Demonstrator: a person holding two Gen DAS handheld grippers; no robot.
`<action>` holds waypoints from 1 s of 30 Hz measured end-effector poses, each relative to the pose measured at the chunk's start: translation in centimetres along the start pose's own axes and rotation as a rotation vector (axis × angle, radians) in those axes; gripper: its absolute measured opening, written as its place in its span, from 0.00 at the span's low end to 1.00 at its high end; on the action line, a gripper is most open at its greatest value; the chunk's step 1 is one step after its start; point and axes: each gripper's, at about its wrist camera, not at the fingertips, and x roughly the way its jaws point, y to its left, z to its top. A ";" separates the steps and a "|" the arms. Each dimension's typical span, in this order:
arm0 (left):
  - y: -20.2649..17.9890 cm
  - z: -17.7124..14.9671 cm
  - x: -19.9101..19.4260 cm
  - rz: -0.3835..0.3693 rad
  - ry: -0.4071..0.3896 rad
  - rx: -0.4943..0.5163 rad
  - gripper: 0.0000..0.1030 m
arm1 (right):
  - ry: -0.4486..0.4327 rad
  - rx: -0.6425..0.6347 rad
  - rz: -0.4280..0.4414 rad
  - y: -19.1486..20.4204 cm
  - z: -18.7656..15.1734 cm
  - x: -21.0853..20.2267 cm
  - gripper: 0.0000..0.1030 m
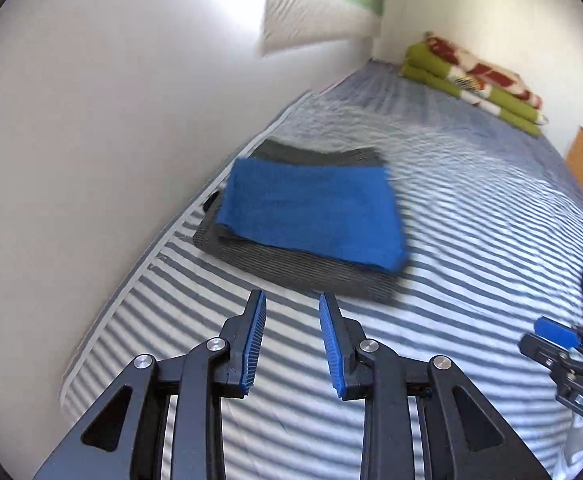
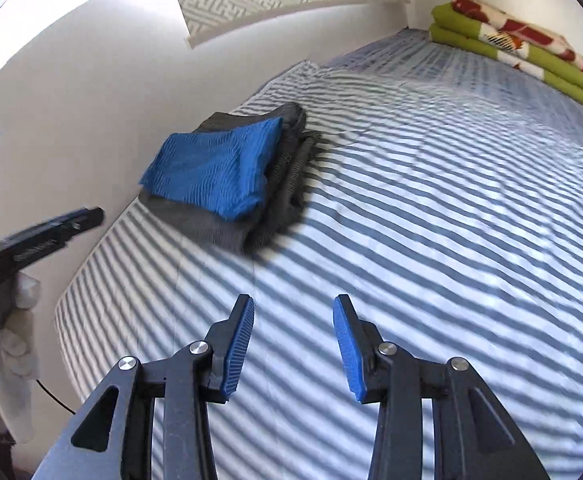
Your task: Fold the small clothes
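Both grippers, left gripper (image 1: 292, 300) and right gripper (image 2: 293, 303), hover empty with jaws parted above the striped bed (image 2: 431, 208). Two folded clothes lie stacked by its wall edge: one blue cloth (image 1: 311, 212) atop one grey cloth (image 1: 291, 270), partly covered.

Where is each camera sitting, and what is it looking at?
Left wrist: rides on the left gripper, open, looking across the striped bed at the folded blue cloth on the grey cloth; the right gripper shows at the right edge.
Right wrist: rides on the right gripper, open, facing the same stack from further right; a white-gloved hand shows at left.
Shared: stack, bed, green floral blanket.
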 end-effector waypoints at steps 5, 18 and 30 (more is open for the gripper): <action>-4.7 -3.8 -9.9 -0.077 -0.053 0.024 0.29 | -0.043 0.010 -0.015 -1.2 -4.3 -8.1 0.37; -14.8 -14.5 -29.4 -0.210 -0.163 0.116 0.47 | -0.224 0.050 -0.049 -3.0 -16.1 -27.2 0.43; -19.6 -23.6 -37.0 -0.216 -0.203 0.076 0.86 | -0.243 0.107 -0.107 -4.7 -24.0 -31.7 0.59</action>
